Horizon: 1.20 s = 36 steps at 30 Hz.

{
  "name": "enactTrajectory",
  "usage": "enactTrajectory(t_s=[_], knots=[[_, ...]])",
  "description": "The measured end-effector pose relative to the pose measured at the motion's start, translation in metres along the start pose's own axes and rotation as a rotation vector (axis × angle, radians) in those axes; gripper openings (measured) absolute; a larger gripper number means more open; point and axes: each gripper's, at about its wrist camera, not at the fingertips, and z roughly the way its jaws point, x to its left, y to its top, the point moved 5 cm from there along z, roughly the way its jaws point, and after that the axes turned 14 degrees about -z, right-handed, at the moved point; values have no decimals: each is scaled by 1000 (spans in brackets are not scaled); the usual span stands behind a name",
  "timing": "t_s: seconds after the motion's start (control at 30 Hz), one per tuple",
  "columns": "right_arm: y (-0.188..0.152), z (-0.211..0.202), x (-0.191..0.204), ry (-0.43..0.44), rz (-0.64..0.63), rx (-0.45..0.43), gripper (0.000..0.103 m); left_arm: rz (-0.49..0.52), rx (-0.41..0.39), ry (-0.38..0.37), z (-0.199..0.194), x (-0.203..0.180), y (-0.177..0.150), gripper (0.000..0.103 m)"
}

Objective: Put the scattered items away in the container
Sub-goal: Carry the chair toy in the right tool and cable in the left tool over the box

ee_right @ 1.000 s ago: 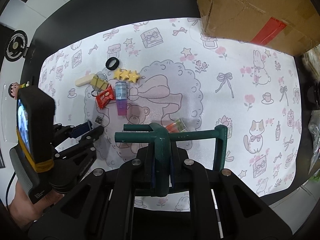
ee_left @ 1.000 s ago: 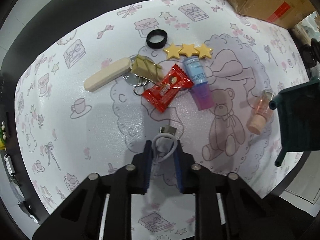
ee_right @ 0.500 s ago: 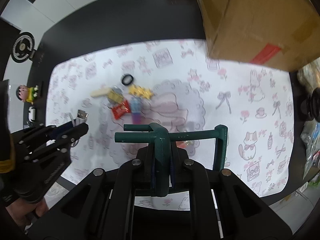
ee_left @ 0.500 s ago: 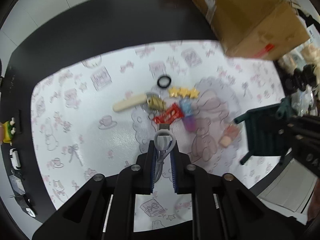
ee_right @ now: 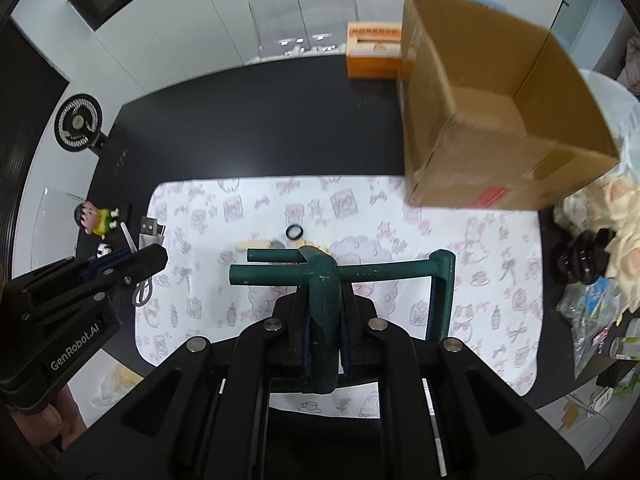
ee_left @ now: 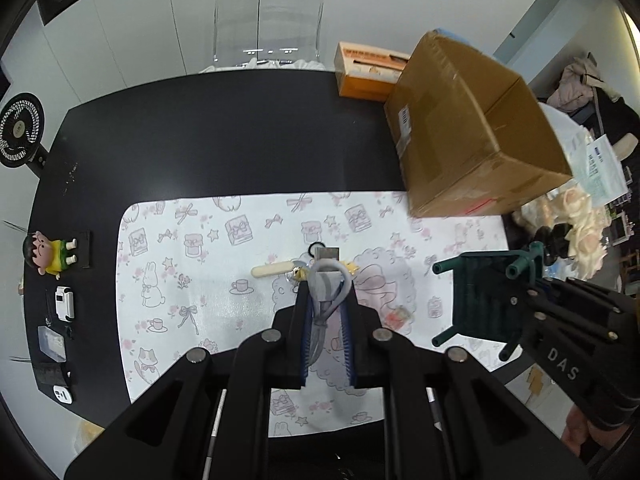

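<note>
Beyond the patterned mat (ee_right: 500, 280) sits the open cardboard box (ee_right: 480, 128). Over that mat, my right gripper (ee_right: 323, 320) is clamped tight on a green toy chair (ee_right: 340, 276); my left gripper (ee_left: 326, 312) is pinched on a grey USB cable (ee_left: 326, 280).

Both looking steeply down from high above the patterned mat (ee_left: 208, 280), facing the cardboard box (ee_left: 472, 136) at the far right; shared: mat, box, fan (ee_right: 78, 122), each other's gripper; small items seemingly shared, too blurred.
</note>
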Motion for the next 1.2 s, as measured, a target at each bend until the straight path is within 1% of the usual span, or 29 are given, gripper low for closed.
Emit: enactTrajectory(t_s=[0.17, 0.33, 0.47, 0.6, 0.9, 1.2], knots=[[6, -22, -7, -11, 12, -31, 11, 25, -29, -19, -21, -20, 6, 13], [10, -40, -21, -21, 35, -61, 11, 53, -38, -44, -32, -46, 9, 13], [15, -55, -39, -36, 47, -85, 11, 72, -51, -63, -40, -70, 14, 13], [19, -70, -61, -59, 61, -107, 11, 71, -62, -83, -44, -90, 22, 13], [31, -91, -122, -99, 83, -140, 11, 106, -67, -117, -32, -149, 43, 13], [52, -86, -202, -111, 77, -143, 11, 145, -50, -149, -3, -229, 74, 13]])
